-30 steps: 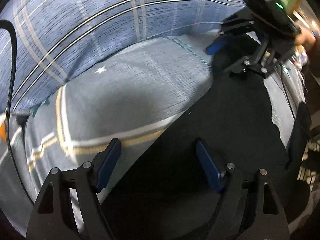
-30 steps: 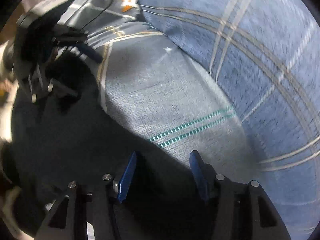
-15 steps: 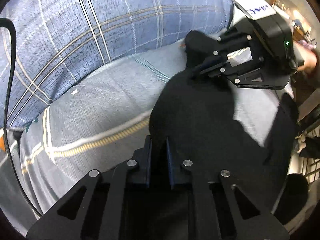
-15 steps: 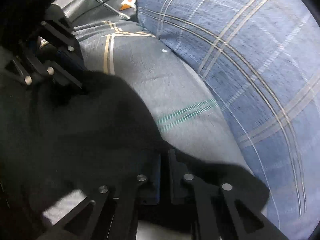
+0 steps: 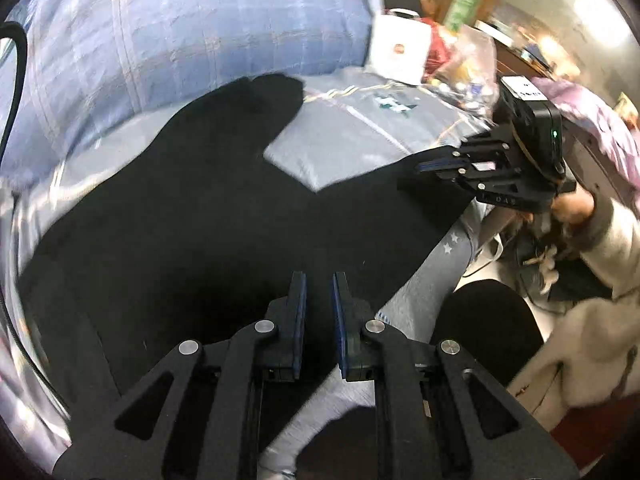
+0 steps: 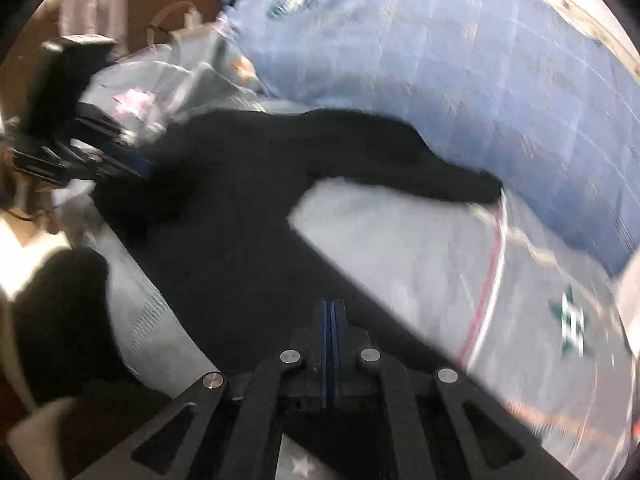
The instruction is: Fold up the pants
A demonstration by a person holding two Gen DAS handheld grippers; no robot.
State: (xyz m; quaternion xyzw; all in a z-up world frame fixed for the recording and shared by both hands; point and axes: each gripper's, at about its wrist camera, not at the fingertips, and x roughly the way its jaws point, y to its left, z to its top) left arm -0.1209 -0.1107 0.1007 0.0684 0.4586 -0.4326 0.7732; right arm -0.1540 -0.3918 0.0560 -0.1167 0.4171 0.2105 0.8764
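The black pants lie spread over a grey-blue bedsheet, one leg reaching toward the blue plaid pillow. My left gripper sits over the pants' near edge, its jaws slightly apart; whether cloth is between them I cannot tell. My right gripper is shut on the pants' edge. It also shows in the left wrist view at the right, pinching the cloth's corner. The left gripper shows blurred in the right wrist view at the far left.
A large blue plaid pillow lies behind the pants. A white box and clutter stand at the back right. The person's sleeve and dark legs are at the bed's right edge.
Both grippers closed on the pants' edge, then pulled back and apart, drawing the pants out flat across the sheet. The left jaws have since parted slightly.
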